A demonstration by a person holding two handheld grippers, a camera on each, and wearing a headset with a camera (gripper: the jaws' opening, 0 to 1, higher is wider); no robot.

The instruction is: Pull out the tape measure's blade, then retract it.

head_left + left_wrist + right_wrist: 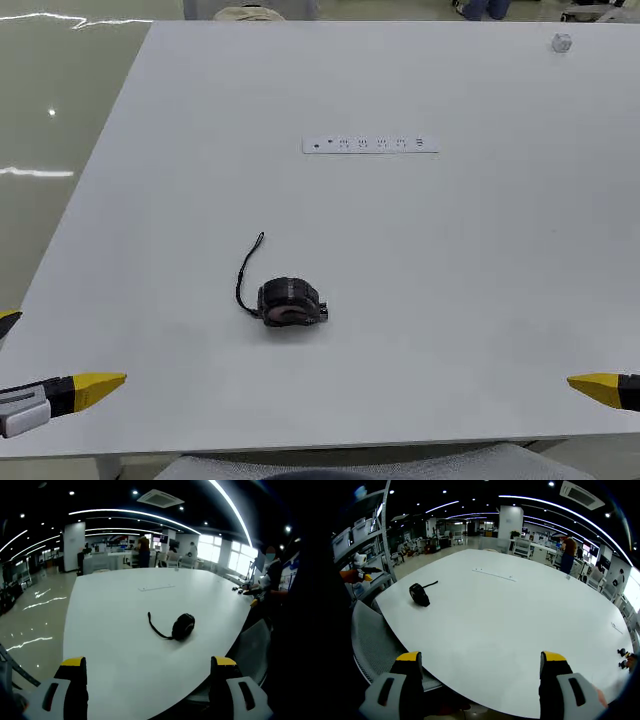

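A black tape measure (290,302) lies on the white table (450,280), front and left of centre, blade retracted. Its black wrist strap (247,265) curls away from me. My left gripper (68,346) hovers at the table's front left corner, open and holding nothing. In the left gripper view the tape measure (183,626) lies ahead, beyond the wide-apart yellow tips of the left gripper (149,662). At the front right edge a yellow fingertip (598,388) of my right gripper shows. The right gripper (482,656) is open and empty, with the tape measure (419,594) far off to its left.
A white power strip (370,145) is set into the table's middle, farther back. A small pale object (561,42) sits at the far right corner. A grey chair back (400,465) stands at the table's front edge. Shiny floor lies to the left.
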